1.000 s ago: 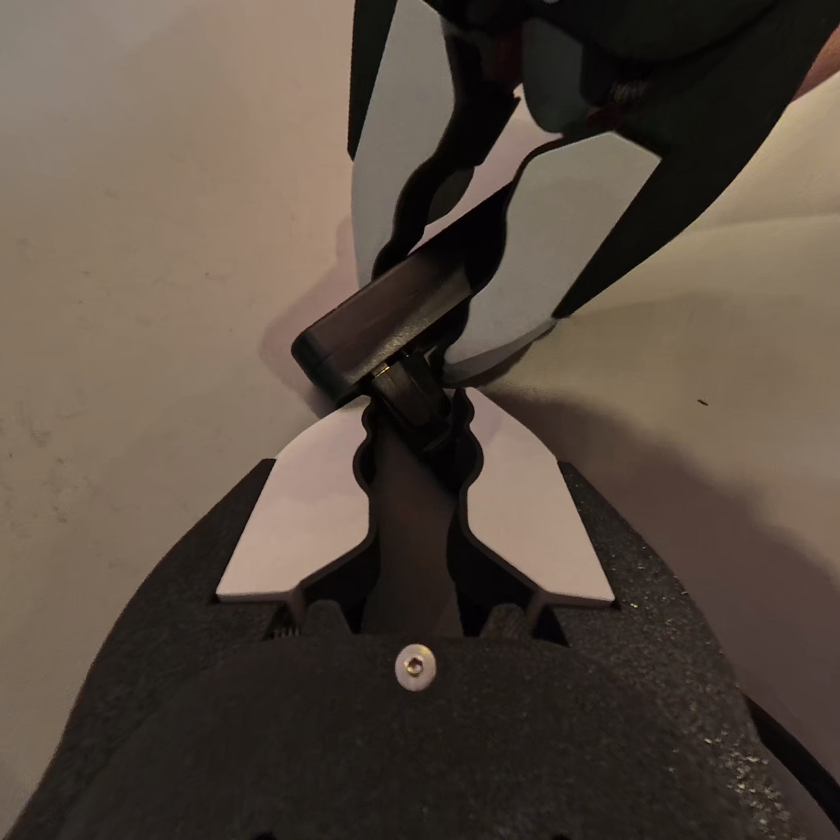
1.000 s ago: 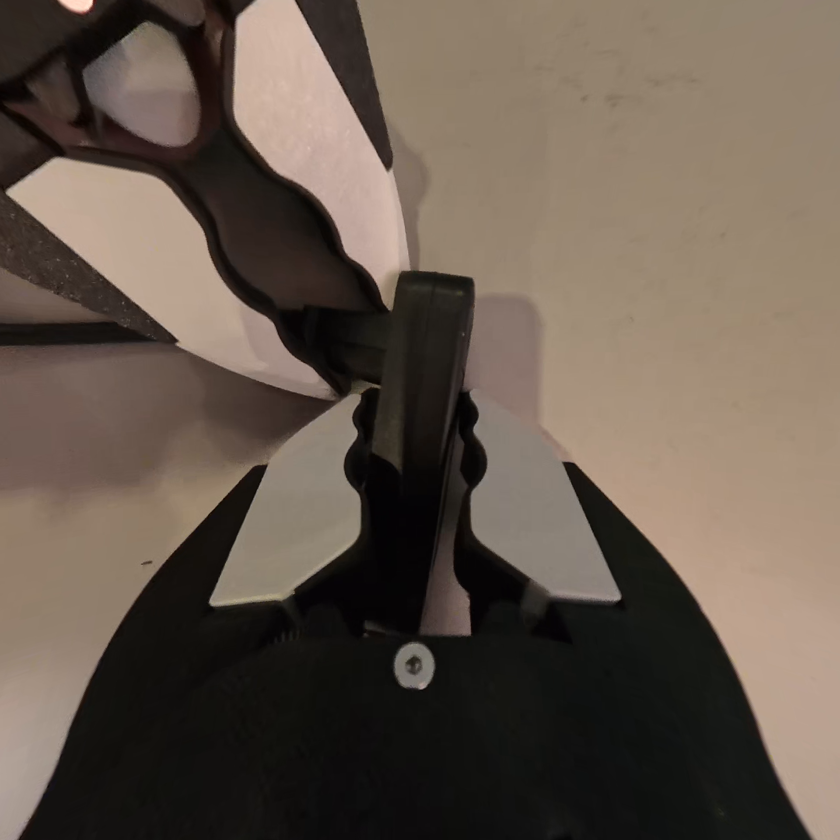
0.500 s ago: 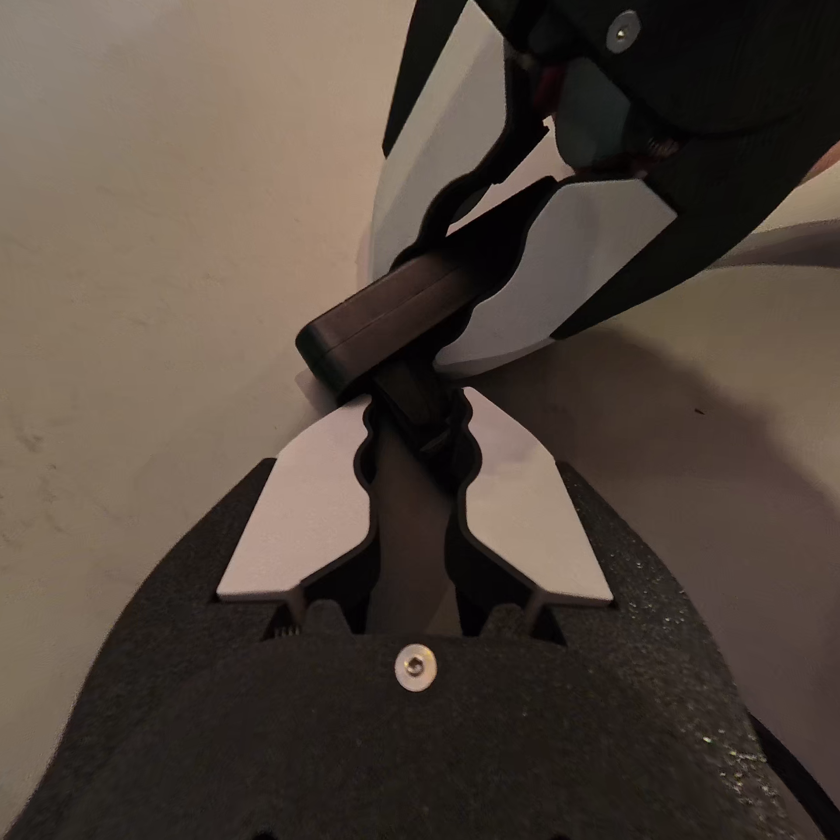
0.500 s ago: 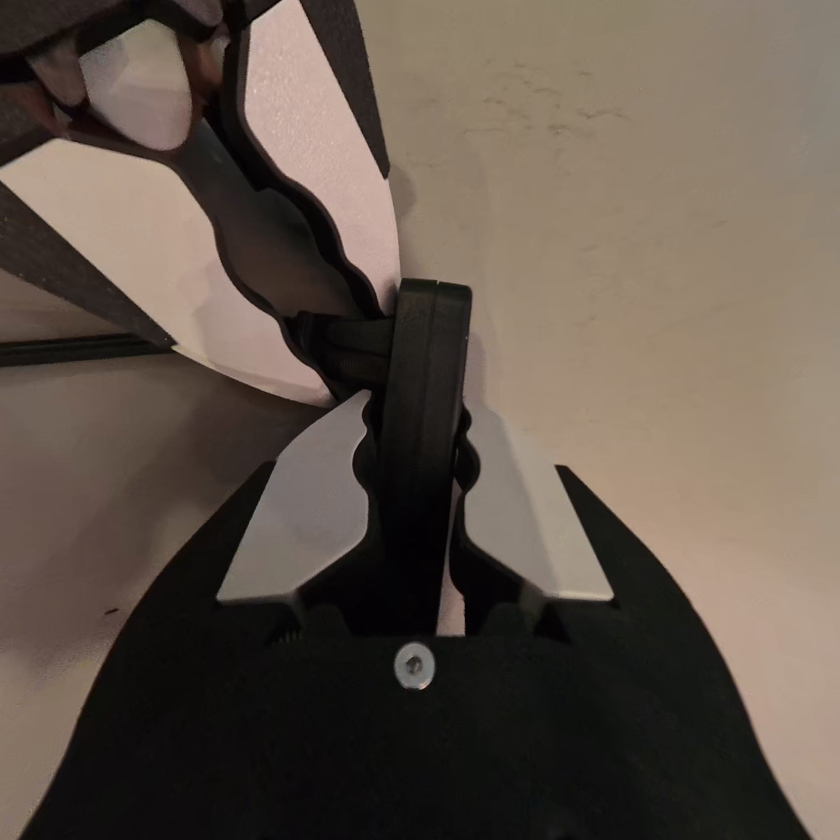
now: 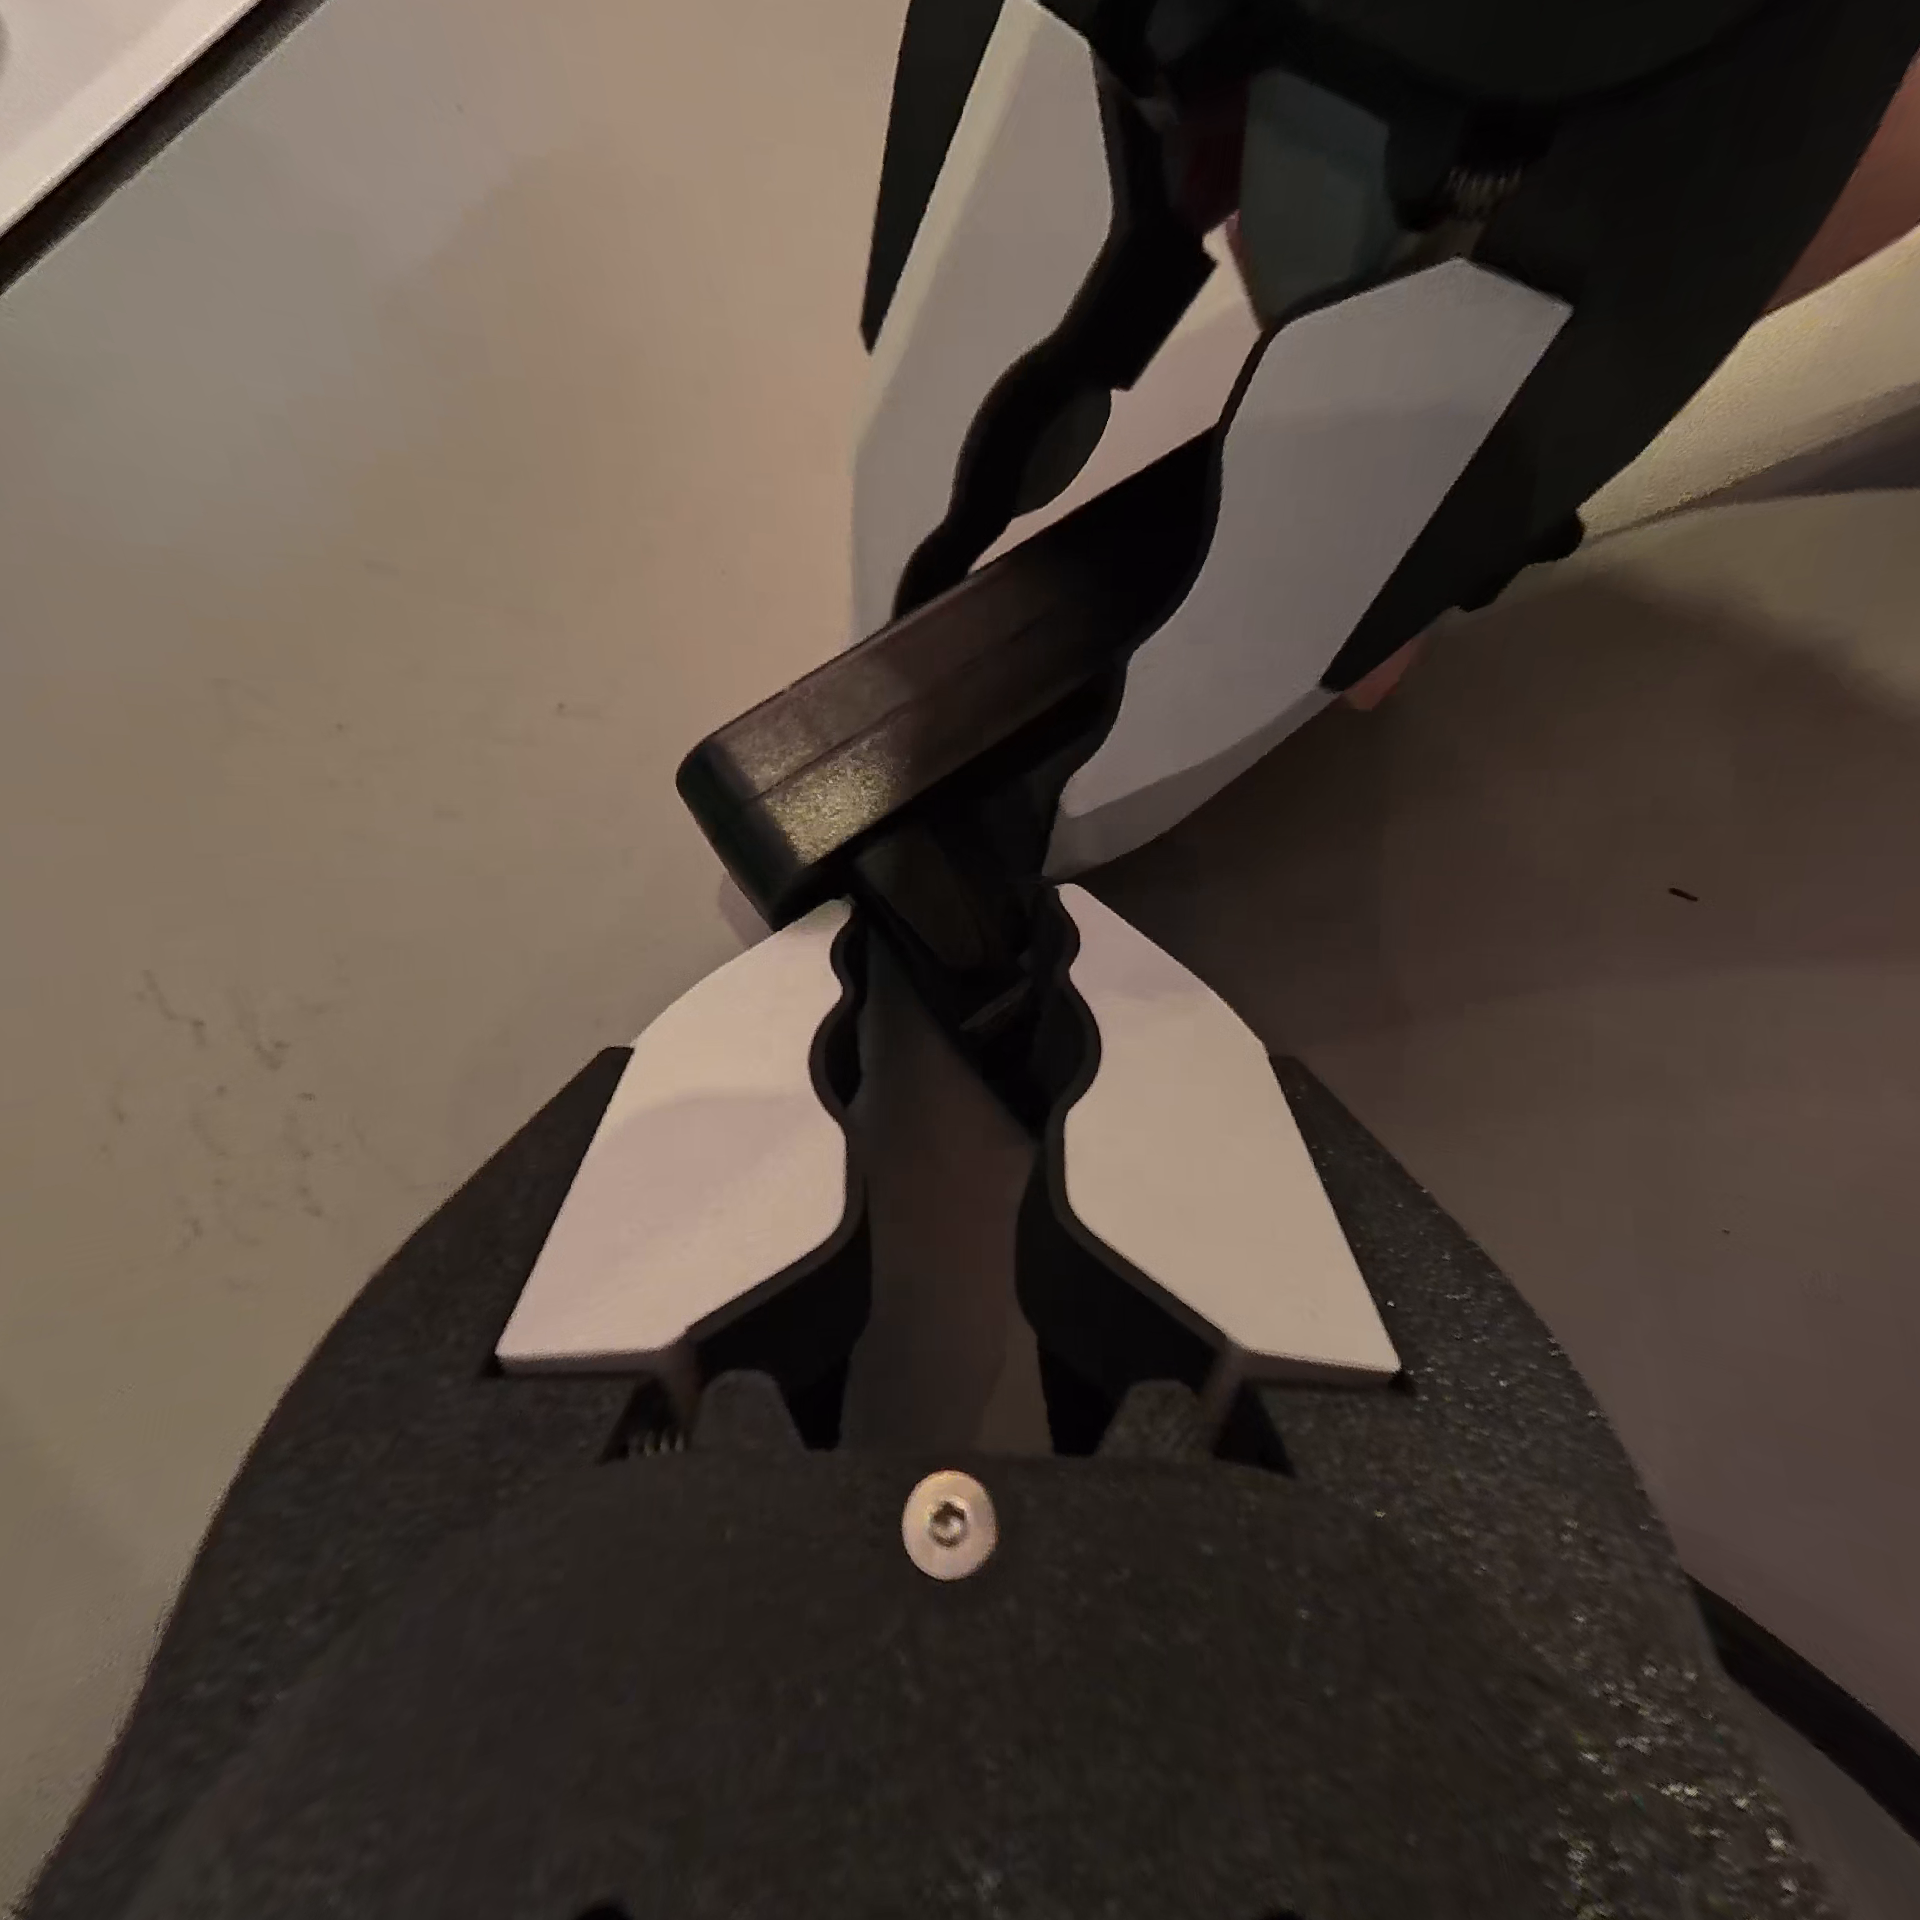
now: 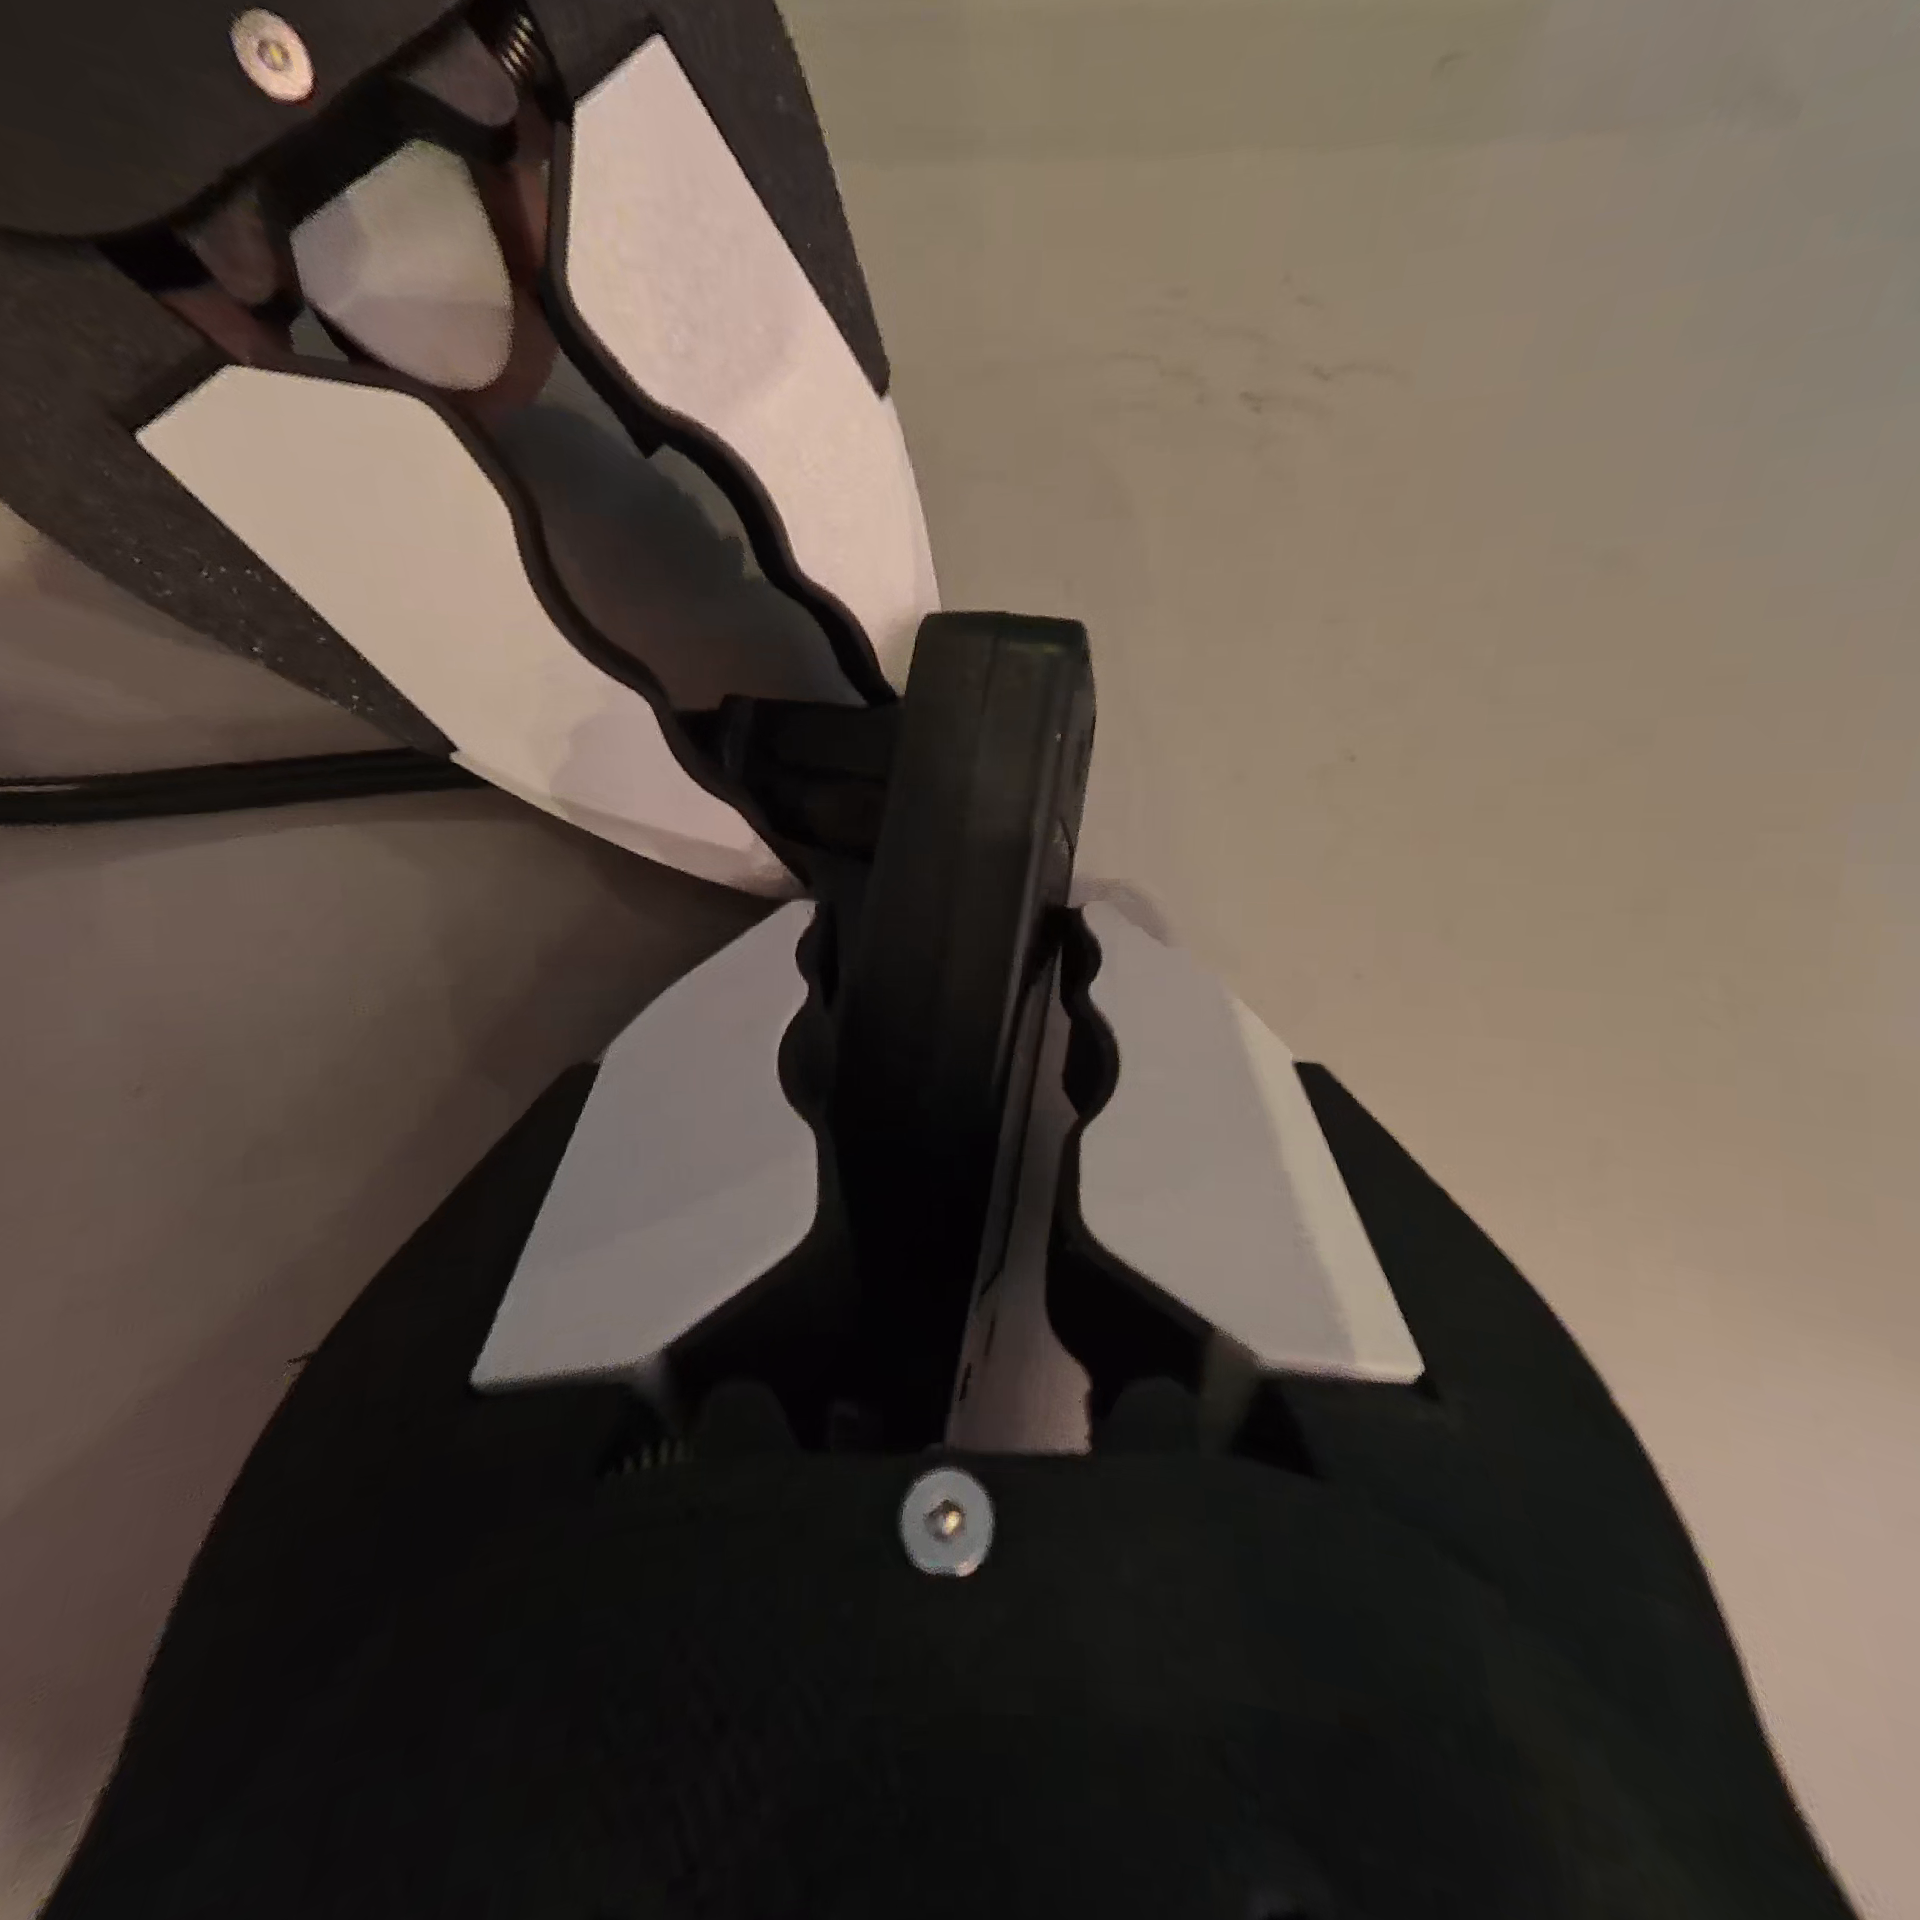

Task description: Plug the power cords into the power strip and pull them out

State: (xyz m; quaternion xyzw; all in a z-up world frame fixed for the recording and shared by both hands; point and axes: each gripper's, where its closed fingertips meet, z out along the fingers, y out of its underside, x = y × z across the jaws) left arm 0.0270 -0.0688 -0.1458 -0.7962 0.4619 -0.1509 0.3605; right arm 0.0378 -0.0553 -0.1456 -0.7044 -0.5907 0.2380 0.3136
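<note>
1. Your right gripper [image 6: 940, 914] clamps the black power strip [image 6: 966, 883] on edge above the pale table [image 6: 1455, 520]
2. Your left gripper [image 5: 951, 935] pinches the plug [image 5: 940, 914], seemingly seated in the strip's face

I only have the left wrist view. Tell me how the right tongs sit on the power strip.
Observer: In the right wrist view the right tongs are shut on the power strip, one finger on each broad face, with the strip edge-on between them.
Operator: Report where the plug meets it.
Observer: The plug, held in the left tongs, butts against the strip's face toward the picture's left, near its far end. I cannot tell whether the prongs are fully in.
Operator: Check the cord.
Observer: A black cord lies along the table, running from behind the left tongs off the picture's left edge.
</note>
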